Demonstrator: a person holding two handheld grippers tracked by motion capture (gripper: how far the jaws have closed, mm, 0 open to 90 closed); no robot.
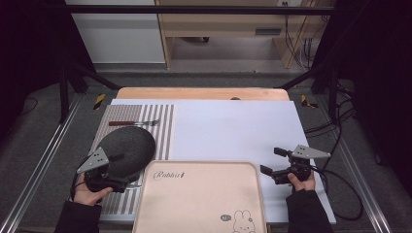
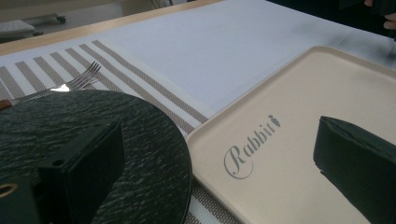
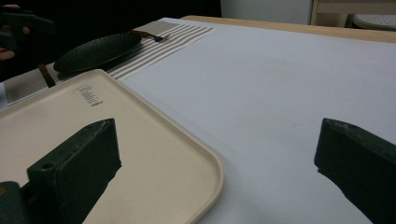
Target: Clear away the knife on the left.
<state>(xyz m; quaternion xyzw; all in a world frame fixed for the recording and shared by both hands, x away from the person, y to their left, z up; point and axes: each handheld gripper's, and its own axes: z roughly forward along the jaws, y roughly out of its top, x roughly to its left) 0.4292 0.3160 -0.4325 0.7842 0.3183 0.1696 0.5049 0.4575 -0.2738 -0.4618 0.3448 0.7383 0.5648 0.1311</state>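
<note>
A round black textured plate (image 1: 127, 150) (image 2: 93, 121) (image 3: 95, 50) lies on a striped placemat (image 1: 163, 126) at the table's left. Behind the plate lies a brown-handled fork (image 1: 133, 123) (image 2: 70, 85). A beige tray (image 1: 201, 199) (image 2: 299, 102) (image 3: 60, 121) printed "Rabbit" sits at the front centre. My left gripper (image 1: 124, 171) (image 2: 219, 140) is open and empty, one jaw above the plate's near edge and the other above the tray's left corner. My right gripper (image 1: 270, 161) (image 3: 217, 140) is open and empty, straddling the tray's far right corner over the white sheet (image 1: 233, 126).
The white sheet covers most of the wooden table (image 1: 201, 93). Metal rails (image 1: 43, 155) run along both sides. Cables (image 1: 347, 189) trail past the right edge. A thin brown-handled utensil (image 3: 44, 74) lies on the placemat beside the plate.
</note>
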